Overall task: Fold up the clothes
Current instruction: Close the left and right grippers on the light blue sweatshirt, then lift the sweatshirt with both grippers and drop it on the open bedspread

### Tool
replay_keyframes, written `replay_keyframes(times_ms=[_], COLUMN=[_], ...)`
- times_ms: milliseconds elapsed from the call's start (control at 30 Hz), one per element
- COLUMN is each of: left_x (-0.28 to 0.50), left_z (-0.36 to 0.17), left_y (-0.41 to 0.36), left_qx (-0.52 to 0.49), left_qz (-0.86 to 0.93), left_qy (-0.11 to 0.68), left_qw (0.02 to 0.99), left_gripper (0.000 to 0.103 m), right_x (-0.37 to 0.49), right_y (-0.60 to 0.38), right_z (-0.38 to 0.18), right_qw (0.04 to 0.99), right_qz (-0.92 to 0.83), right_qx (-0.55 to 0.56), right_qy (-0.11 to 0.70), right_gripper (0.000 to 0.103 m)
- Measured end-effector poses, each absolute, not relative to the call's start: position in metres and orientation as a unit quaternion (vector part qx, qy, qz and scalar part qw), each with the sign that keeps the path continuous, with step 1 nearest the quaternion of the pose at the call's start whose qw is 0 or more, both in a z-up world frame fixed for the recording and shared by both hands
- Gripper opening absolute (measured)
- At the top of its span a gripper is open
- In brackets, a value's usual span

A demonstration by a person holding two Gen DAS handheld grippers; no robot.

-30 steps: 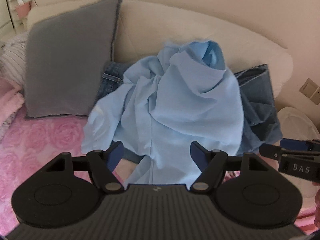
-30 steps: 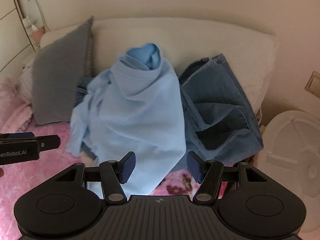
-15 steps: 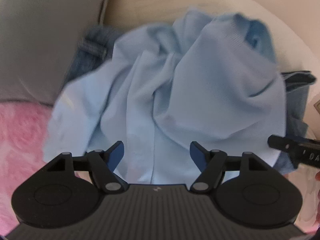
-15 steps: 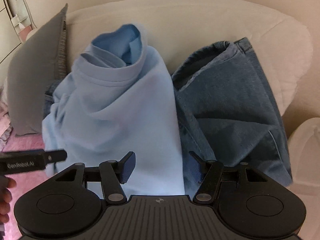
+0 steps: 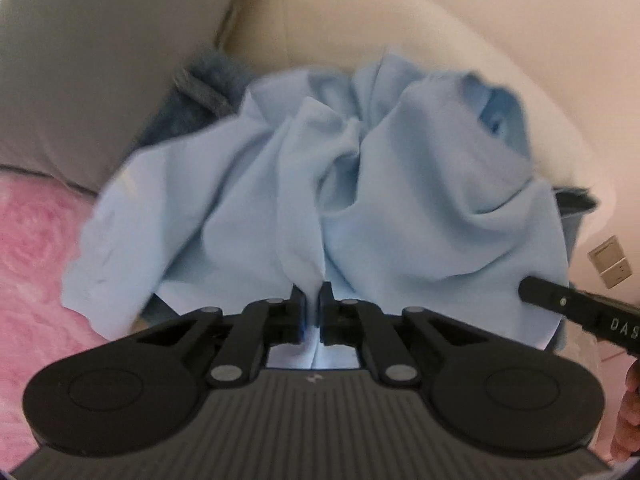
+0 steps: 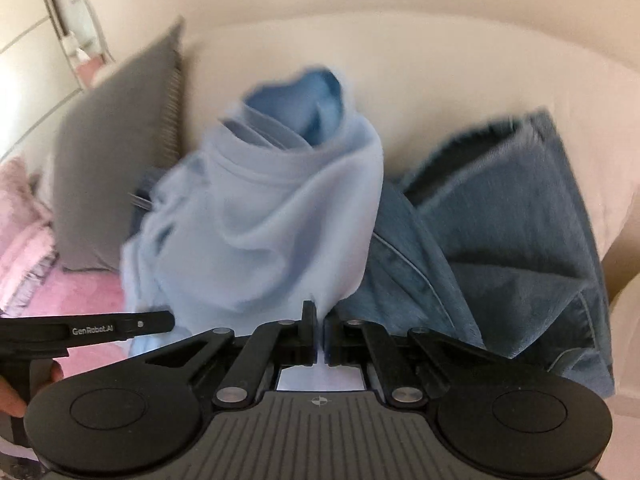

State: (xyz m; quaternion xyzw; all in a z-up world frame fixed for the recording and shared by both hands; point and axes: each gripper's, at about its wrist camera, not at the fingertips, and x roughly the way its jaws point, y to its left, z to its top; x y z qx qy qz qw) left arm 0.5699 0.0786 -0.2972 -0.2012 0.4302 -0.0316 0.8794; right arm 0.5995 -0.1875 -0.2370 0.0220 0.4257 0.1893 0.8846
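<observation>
Both-handed, the grasp is on one garment: the left gripper (image 5: 311, 312) has its jaws pinched nearly together on a fold along the lower edge of the light blue shirt (image 5: 400, 216), and the right gripper (image 6: 319, 336) is likewise closed on the shirt's (image 6: 280, 224) lower hem, with pale fabric showing between the fingers. That shirt sits crumpled in a heap on the pink bedspread (image 5: 32, 248), leaning against a cream headboard (image 6: 420, 64). Blue jeans (image 6: 500, 232) lie just beside it on the right, partly under it, and a grey pillow (image 6: 116, 176) stands to the left. Motion blur softens the cloth edges, so the exact part of the hem held is uncertain.
</observation>
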Motion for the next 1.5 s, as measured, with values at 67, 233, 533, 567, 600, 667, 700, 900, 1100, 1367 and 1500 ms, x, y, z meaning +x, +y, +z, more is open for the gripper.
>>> replay_keyframes(times_ms=[67, 233, 533, 567, 600, 667, 700, 900, 1100, 1367, 1500], left_x=[0.546, 0.468, 0.225, 0.193, 0.163, 0.105, 0.072, -0.075, -0.143, -0.189, -0.22], left_z=[-0.276, -0.215, -0.088, -0.072, -0.056, -0.022, -0.002, 0.092, 0.077, -0.053, -0.068], left_y=[0.086, 0.12, 0.183, 0.188, 0.192, 0.198, 0.198, 0.178, 0.185, 0.163, 0.122], left_qx=[-0.198, -0.23, -0.252, -0.25, -0.244, -0.227, -0.214, -0.143, -0.192, -0.306, -0.316], left_qz=[-0.028, 0.019, 0.17, 0.189, 0.207, 0.239, 0.257, 0.328, 0.406, 0.488, 0.502], left_qy=[0.408, 0.343, 0.188, 0.171, 0.154, 0.117, 0.096, 0.002, 0.114, 0.374, 0.388], left_qw=[0.891, 0.911, 0.934, 0.934, 0.935, 0.937, 0.938, 0.934, 0.886, 0.727, 0.705], left_gripper=[0.003, 0.003, 0.002, 0.002, 0.002, 0.002, 0.002, 0.003, 0.017, 0.024, 0.025], right_x=[0.587, 0.549, 0.424, 0.406, 0.387, 0.349, 0.33, 0.217, 0.119, 0.02, -0.021], right_y=[-0.183, -0.149, -0.049, -0.038, -0.026, -0.002, 0.009, 0.08, 0.146, 0.164, 0.129], right_z=[-0.216, -0.158, -0.058, -0.05, -0.041, -0.024, -0.015, 0.036, 0.038, -0.074, -0.087], right_qw=[0.89, 0.894, 0.851, 0.841, 0.831, 0.81, 0.799, 0.721, 0.674, 0.622, 0.588], right_qz=[0.204, 0.275, 0.457, 0.478, 0.498, 0.537, 0.556, 0.664, 0.698, 0.633, 0.638], right_qx=[0.023, 0.025, 0.013, 0.02, 0.027, 0.04, 0.047, 0.087, 0.0, -0.279, -0.326], right_qy=[0.407, 0.352, 0.259, 0.252, 0.245, 0.231, 0.224, 0.178, 0.241, 0.368, 0.375], right_gripper=[0.001, 0.001, 0.0, 0.0, 0.0, 0.0, 0.0, 0.0, 0.004, 0.051, 0.051])
